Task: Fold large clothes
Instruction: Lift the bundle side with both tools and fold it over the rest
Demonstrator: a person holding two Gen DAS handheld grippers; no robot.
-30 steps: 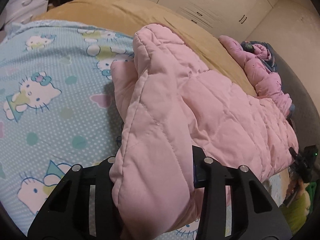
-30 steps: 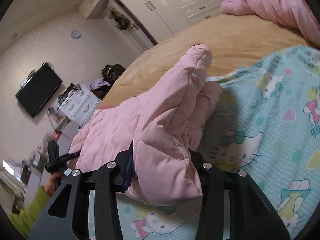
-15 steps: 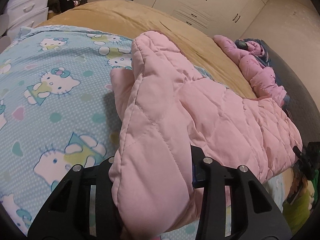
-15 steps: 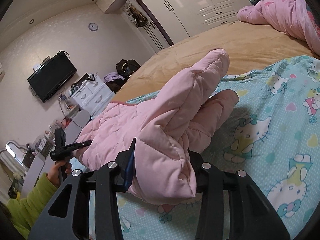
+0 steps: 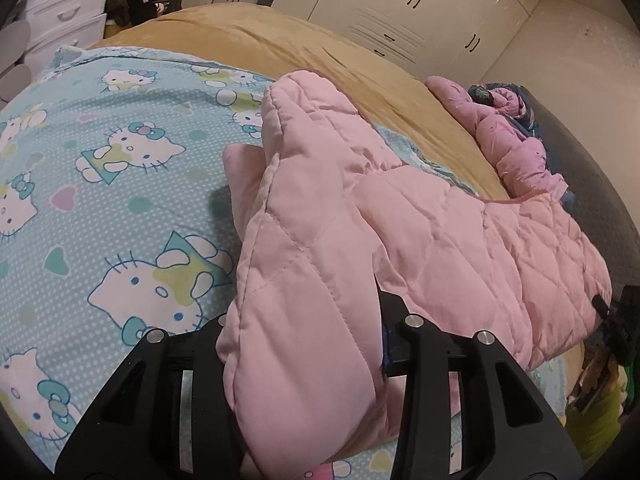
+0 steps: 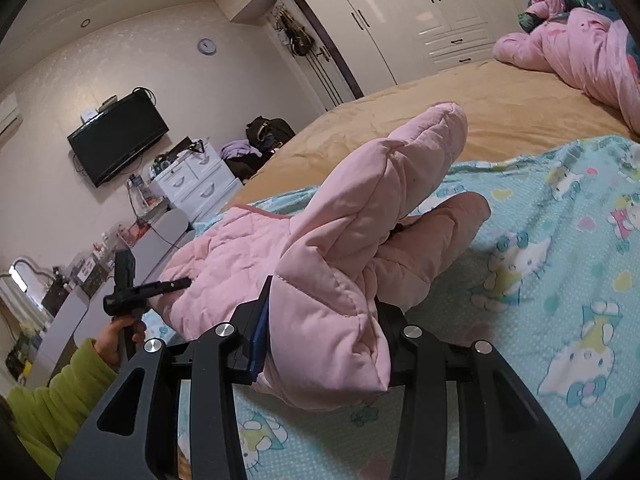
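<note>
A pink quilted jacket point(image 5: 420, 216) lies on a blue cartoon-cat sheet point(image 5: 100, 184) on the bed. My left gripper point(image 5: 304, 340) is shut on a thick fold of the jacket and holds it a little above the sheet. My right gripper point(image 6: 324, 340) is shut on another fold of the same jacket point(image 6: 360, 232), with a sleeve sticking up ahead of it. The left gripper point(image 6: 168, 283) also shows at the far left of the right wrist view, held by a hand in a green sleeve. The right gripper's body point(image 5: 620, 324) shows at the right edge of the left wrist view.
A tan bedspread point(image 5: 280, 40) covers the far half of the bed. A heap of pink and dark clothes point(image 5: 516, 140) lies at the far side. White wardrobes point(image 6: 400, 12), white drawers point(image 6: 192, 184), a wall television point(image 6: 116, 136) and a desk point(image 6: 80, 280) stand around.
Both grippers have lifted and pulled back with the jacket folds still clamped. More of the sheet and the room shows in both views.
</note>
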